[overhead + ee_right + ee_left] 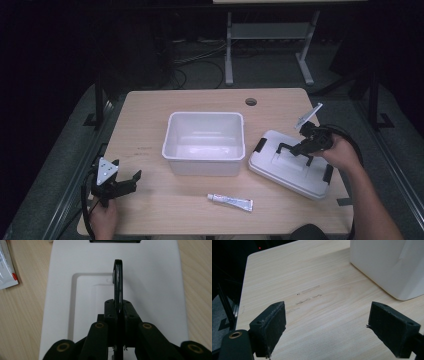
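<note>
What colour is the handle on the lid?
Black; the handle on the white lid shows best in the right gripper view.

lab or office workroom: wooden desk (pixel 150 125) with cable hole (pixel 251 102), floor cables (pixel 200 57), dark surroundings.

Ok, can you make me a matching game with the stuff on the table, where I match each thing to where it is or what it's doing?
Things:
1. white bin
2. tube
3. lid
4. left gripper

States:
A. lies flat near the table's front edge
B. jaws wide open, nothing between them
C. stands open in the middle of the table
D. its black handle is pinched by the right gripper

Pairs: 1-C, 2-A, 3-D, 4-B
</note>
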Demonstrator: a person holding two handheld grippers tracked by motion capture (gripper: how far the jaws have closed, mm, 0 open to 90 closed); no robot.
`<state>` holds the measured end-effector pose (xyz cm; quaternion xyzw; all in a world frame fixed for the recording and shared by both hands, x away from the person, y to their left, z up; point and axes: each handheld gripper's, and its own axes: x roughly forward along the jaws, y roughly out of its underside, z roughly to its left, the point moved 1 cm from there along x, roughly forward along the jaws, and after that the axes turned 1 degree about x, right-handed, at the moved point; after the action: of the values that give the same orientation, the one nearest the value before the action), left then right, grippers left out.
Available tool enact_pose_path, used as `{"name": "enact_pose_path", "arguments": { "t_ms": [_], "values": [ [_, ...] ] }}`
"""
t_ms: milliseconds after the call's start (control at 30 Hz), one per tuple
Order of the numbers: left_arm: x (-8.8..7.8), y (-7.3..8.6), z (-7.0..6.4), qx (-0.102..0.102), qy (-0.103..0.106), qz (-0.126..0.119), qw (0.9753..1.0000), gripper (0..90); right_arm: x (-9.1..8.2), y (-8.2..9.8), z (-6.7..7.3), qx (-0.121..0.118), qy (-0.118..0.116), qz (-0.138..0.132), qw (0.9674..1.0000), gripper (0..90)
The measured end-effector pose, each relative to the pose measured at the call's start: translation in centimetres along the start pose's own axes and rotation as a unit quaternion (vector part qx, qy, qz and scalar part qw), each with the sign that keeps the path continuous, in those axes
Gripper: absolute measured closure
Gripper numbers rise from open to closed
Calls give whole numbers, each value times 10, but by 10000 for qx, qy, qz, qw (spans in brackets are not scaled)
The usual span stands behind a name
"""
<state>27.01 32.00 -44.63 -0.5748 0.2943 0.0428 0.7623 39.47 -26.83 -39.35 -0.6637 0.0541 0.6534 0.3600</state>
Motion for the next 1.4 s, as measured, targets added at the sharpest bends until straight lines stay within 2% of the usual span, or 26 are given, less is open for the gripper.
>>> {"name": "enact_pose_path", "arguments": {
  "t_ms": [300,500,733,767,867,900,1000,1033,1267,1367,1400],
  "values": [
    [-1,0,1,-2,-9,-2,10000,137,12,1,-1,49,-26,24,10000,836],
    [0,0,0,-4,0,-5,10000,137,18,6,-4,164,-76,-5,9998,833],
    [1,0,0,4,5,9,10000,137,16,10,-5,269,-104,-133,9995,796],
    [1,0,0,22,14,28,10000,137,15,10,-5,319,-68,-132,9994,737],
    [1,0,0,32,12,25,10000,137,13,11,-5,330,-44,-156,9993,696],
    [1,0,0,26,21,37,10000,137,10,12,-5,422,64,-207,9989,600],
    [1,0,0,19,11,30,10000,137,4,14,-5,479,126,-283,9984,564],
    [0,0,0,10,4,18,10000,137,-2,15,-4,504,240,-320,9979,527],
    [1,0,1,8,-1,22,10000,137,-26,18,12,342,420,-468,9974,482],
    [1,0,0,-4,-2,6,10000,137,-34,18,30,119,434,-522,9976,454],
    [1,0,0,-4,-2,6,10000,137,-34,18,30,119,434,-522,9976,454]
  ]
}}
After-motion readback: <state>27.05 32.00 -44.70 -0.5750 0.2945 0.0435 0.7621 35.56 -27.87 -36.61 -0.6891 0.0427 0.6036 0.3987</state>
